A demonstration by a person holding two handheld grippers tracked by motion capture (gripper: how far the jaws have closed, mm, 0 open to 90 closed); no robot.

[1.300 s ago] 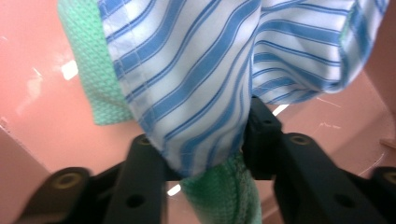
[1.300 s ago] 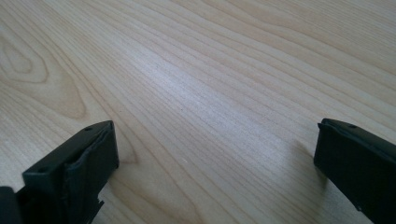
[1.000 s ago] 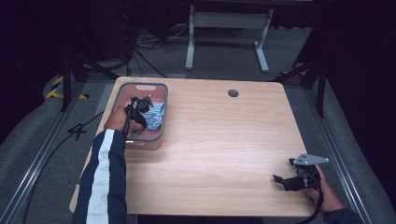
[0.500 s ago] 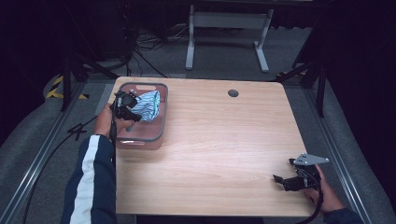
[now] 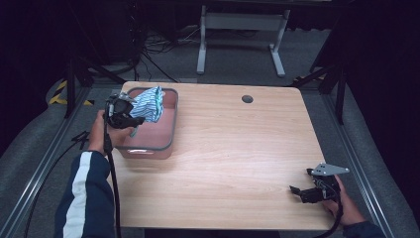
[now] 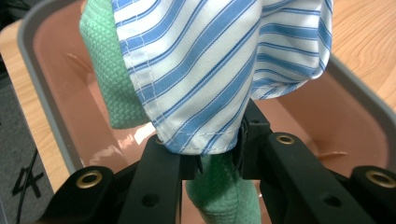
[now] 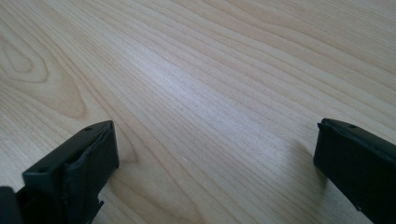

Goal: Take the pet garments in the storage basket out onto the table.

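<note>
A blue-and-white striped cloth (image 5: 148, 103) with a green knitted part (image 6: 108, 88) hangs above a pink bin with a grey rim (image 5: 148, 147) at the table's left side. My left gripper (image 5: 132, 120) is shut on this cloth, lifting it over the bin. In the left gripper view the striped cloth (image 6: 210, 70) drapes over the closed jaws and my left gripper (image 6: 219, 158) pinches its hem. My right gripper (image 5: 295, 191) rests open near the table's front right corner. In the right gripper view my right gripper (image 7: 215, 163) has only bare wood between its wide-apart jaws.
The wooden table (image 5: 237, 148) has a round dark cable hole (image 5: 247, 99) near its far edge. A metal stand (image 5: 237, 29) is on the floor behind the table. The left gripper's cable (image 5: 111, 183) trails down beside the striped sleeve (image 5: 84, 193).
My left gripper has drawn back toward the bin's left rim and risen, pulling the striped cloth up out of the bin. The right gripper has not moved.
</note>
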